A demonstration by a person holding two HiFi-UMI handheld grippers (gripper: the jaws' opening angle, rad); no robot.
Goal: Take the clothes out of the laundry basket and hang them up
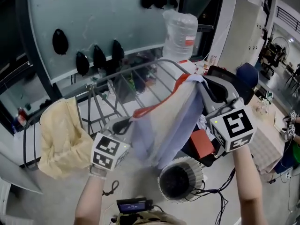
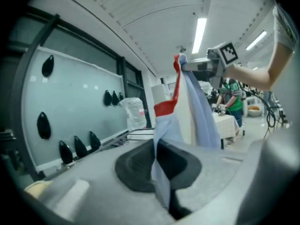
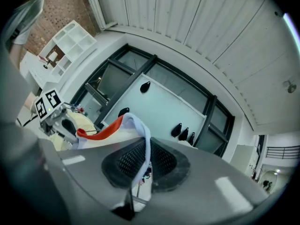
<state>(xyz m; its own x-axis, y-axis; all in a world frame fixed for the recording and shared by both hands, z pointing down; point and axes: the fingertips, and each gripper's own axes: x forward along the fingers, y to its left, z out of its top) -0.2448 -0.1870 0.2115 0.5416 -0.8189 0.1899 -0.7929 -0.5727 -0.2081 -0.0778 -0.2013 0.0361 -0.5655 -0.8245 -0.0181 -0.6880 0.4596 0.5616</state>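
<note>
The garment (image 1: 164, 121) is pale lilac-blue with an orange-red edge, and it hangs in loose folds, stretched in the air between my two claws in front of the rack (image 1: 140, 69). My left claw (image 1: 123, 124) is clamped tight on one end. My right claw (image 1: 212, 93) is pinched hard on the other, up by the red trim.

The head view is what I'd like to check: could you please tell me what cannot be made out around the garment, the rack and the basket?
Inside of the laundry basket: too dark in the head view to tell whether clothes remain.
Kind of garment: it is held bunched between the left gripper and right gripper, so its shape is unclear.
Right-hand rails of the drying rack: hidden behind the garment.
</note>
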